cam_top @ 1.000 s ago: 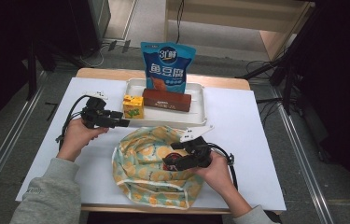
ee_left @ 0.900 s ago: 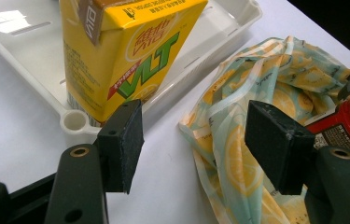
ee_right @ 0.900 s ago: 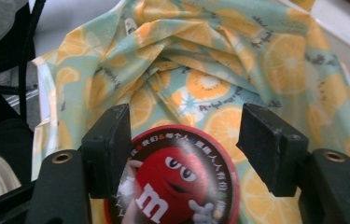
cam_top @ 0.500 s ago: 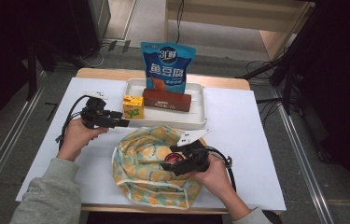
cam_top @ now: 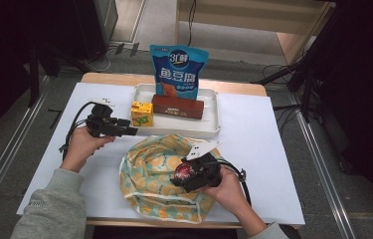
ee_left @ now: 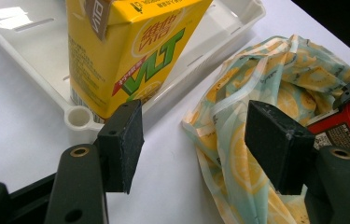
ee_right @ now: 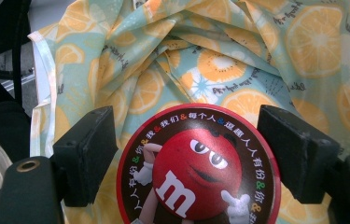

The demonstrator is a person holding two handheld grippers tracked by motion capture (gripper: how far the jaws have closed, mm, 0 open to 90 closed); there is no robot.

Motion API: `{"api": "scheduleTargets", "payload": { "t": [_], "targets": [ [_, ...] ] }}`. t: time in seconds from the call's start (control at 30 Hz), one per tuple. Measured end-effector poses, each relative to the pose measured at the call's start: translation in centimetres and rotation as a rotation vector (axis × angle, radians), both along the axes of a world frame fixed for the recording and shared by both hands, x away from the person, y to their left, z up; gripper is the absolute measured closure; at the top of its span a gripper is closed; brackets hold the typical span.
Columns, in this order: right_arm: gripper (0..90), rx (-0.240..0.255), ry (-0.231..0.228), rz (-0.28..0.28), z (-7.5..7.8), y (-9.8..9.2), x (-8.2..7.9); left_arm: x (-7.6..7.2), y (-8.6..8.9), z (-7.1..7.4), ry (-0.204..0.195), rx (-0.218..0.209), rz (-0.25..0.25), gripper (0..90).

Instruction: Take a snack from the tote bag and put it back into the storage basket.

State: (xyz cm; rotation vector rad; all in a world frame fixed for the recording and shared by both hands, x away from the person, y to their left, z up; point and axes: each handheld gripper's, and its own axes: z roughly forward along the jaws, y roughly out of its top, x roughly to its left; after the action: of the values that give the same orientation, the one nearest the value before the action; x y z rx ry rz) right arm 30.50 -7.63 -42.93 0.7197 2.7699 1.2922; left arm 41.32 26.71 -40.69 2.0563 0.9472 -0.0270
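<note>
High view: fixed above near edge, facing forward and down, whole table [cam_top: 273, 149] visible. Left gripper view: low, close, aimed at tray [ee_left: 77, 116] corner. Right gripper view: very close above the fruit-print cloth [ee_right: 266, 51]. All three share that cloth [cam_top: 144, 174].

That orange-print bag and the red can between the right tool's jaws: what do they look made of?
Orange-print bag: looks like thin soft fabric, matte; it folds and creases loosely and has a stitched hem. Red can: its round lid looks like glossy printed plastic or coated metal, I can't tell which; smooth, rigid rim, slight sheen.
</note>
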Motion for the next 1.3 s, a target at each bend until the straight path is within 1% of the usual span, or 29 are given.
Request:
{"api": "scheduleTargets", "payload": {
  "t": [0.07,0.17,0.33,0.47,0.53,0.87,0.93,0.97,1.13,1.2,1.3],
  "targets": [
    [21.2,-0.008,0.001,0.001,-0.1,0.0,0.0,0.0,0.0,0.0,0.0,-0.001,-0.001,37.8],
    [20.8,-0.035,0.002,0.001,-0.4,0.1,-0.1,0.0,0.0,-0.1,0.001,-0.002,0.0,37.8],
    [20.8,-0.046,0.004,0.002,-0.7,0.2,-0.1,0.0,0.1,-0.1,0.001,0.0,0.002,37.8],
    [21.4,-0.077,0.011,0.003,-1.1,0.3,0.0,0.0,0.1,-0.1,0.001,0.0,0.002,37.8],
    [21.5,-0.082,0.016,0.001,-1.2,0.3,0.0,0.0,0.1,-0.1,0.004,-0.002,0.004,37.8],
    [22.0,-0.085,0.016,0.008,-1.3,0.3,0.0,0.0,0.1,-0.1,0.003,-0.001,0.004,37.8],
    [22.6,-0.088,0.009,0.012,-1.2,0.3,0.0,0.0,0.1,-0.1,0.003,-0.001,0.004,37.8],
    [23.0,-0.09,-0.001,0.014,-1.2,0.3,0.0,0.0,0.1,-0.1,0.002,-0.001,0.005,37.8],
    [23.9,-0.094,-0.01,0.027,-1.1,0.3,-0.1,0.0,0.2,-0.1,0.003,-0.002,0.006,37.8],
    [24.9,-0.099,-0.025,0.028,-0.9,0.3,-0.1,0.0,0.1,-0.1,0.002,-0.004,0.006,37.8],
    [25.1,-0.095,-0.011,0.022,-0.8,0.2,0.0,0.0,0.2,0.0,0.003,-0.004,0.005,37.8]
  ]
}}
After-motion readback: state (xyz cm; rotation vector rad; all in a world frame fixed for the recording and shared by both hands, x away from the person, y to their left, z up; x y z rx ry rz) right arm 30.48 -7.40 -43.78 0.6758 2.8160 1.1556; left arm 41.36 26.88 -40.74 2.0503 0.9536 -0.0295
